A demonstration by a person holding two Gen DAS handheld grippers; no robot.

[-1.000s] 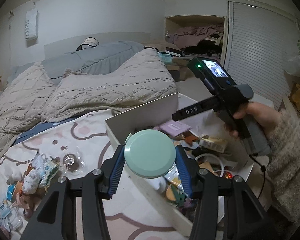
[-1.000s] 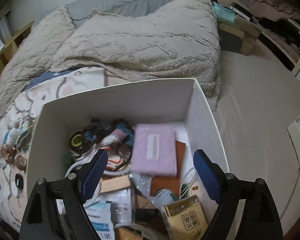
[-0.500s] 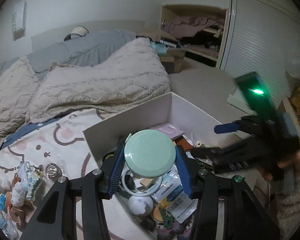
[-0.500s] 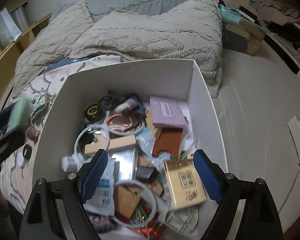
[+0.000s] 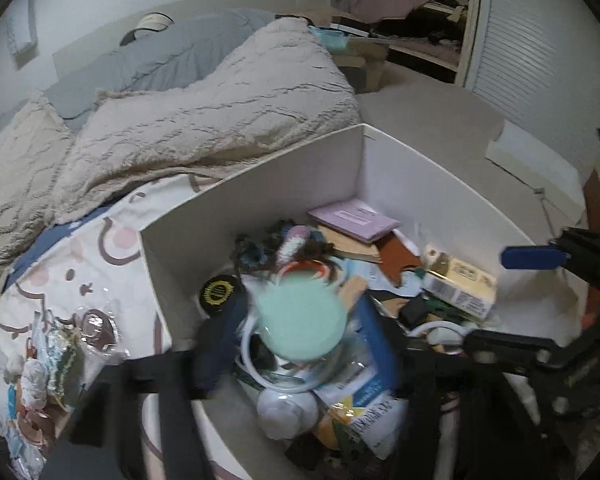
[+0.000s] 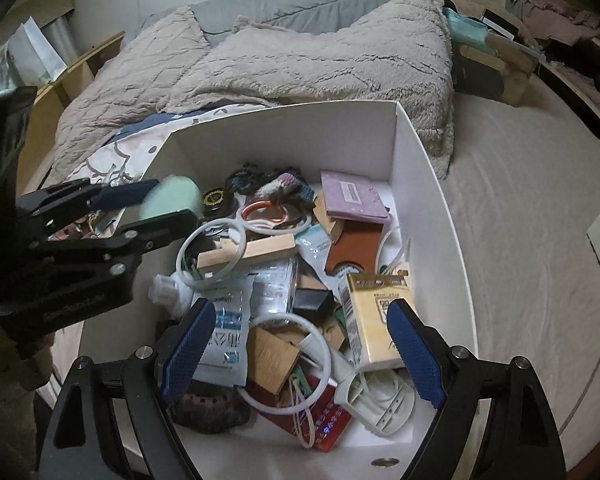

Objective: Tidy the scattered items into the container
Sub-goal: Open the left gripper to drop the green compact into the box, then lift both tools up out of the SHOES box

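Left gripper now opening over box; mint disc between.

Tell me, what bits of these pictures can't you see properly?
- Round mint-green lid: smeared by motion in the left wrist view; whether the opening left gripper touches it is unclear.
- Small packets on the patterned bedsheet: cut off at the left wrist view's edge and too small to name.
- White box: its near wall is hidden behind the open right gripper in the right wrist view.
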